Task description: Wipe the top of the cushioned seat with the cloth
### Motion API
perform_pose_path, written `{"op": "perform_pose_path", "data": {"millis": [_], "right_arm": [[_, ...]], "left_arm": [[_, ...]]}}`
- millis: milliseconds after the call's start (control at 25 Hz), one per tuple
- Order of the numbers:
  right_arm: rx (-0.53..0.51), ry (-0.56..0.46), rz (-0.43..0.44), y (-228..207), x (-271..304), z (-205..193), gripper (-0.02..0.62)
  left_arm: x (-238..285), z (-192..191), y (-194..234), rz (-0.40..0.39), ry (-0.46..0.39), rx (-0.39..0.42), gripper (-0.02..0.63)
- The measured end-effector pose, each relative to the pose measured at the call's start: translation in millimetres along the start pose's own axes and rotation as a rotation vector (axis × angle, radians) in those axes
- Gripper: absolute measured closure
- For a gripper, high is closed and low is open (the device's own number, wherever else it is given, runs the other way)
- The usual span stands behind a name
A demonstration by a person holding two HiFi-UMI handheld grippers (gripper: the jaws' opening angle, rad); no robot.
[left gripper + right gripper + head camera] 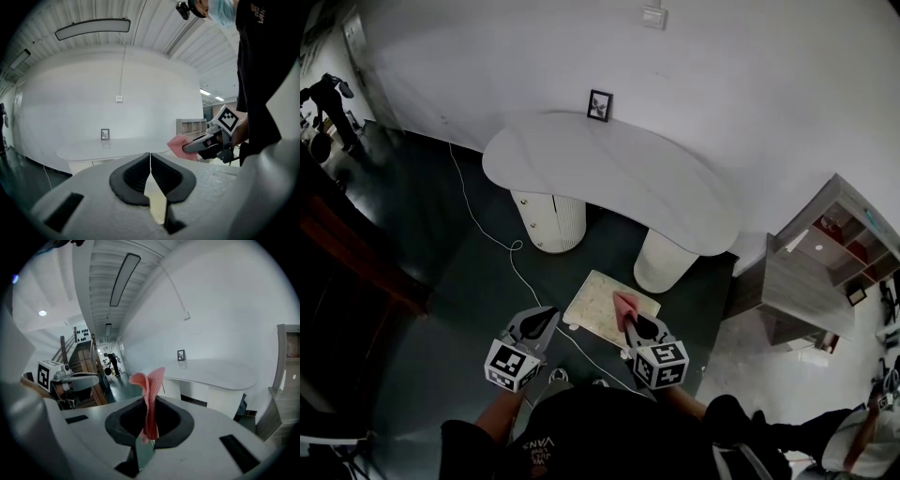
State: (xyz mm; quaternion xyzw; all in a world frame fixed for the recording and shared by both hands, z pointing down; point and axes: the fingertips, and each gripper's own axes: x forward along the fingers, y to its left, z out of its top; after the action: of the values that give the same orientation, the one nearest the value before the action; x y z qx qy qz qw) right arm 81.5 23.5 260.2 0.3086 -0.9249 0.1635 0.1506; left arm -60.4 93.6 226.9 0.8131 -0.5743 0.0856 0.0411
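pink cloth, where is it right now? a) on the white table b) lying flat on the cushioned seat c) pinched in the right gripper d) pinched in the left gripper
C: the right gripper view shows the pink cloth standing up out of the right gripper, whose jaws are shut on it.

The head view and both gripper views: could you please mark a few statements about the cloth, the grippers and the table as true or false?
1. The right gripper is shut on the pink cloth. True.
2. One gripper's jaws stand wide apart. False: the left gripper has its jaws together, with nothing between them.
3. A small picture frame stands on the white table. True.
4. The cloth lies spread flat on the table. False: it is pinched in the right gripper, over the cushioned seat on the floor.
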Motion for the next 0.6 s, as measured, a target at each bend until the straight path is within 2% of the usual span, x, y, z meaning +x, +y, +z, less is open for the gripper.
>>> {"op": "perform_pose_path", "data": {"millis": [440,600], "right_arm": [[-0.002,-0.033,0.020,-2.7,-9.2,10.5,0.569],[0.001,-0.029,0.018,-4.9,-9.2,8.4,0.569]], "left_arm": [[-4.9,2.1,-3.3,0.032,0.002,0.021,0.587],[-3.3,2.0,-6.3,0.034,0.011,0.003,0.588]]}}
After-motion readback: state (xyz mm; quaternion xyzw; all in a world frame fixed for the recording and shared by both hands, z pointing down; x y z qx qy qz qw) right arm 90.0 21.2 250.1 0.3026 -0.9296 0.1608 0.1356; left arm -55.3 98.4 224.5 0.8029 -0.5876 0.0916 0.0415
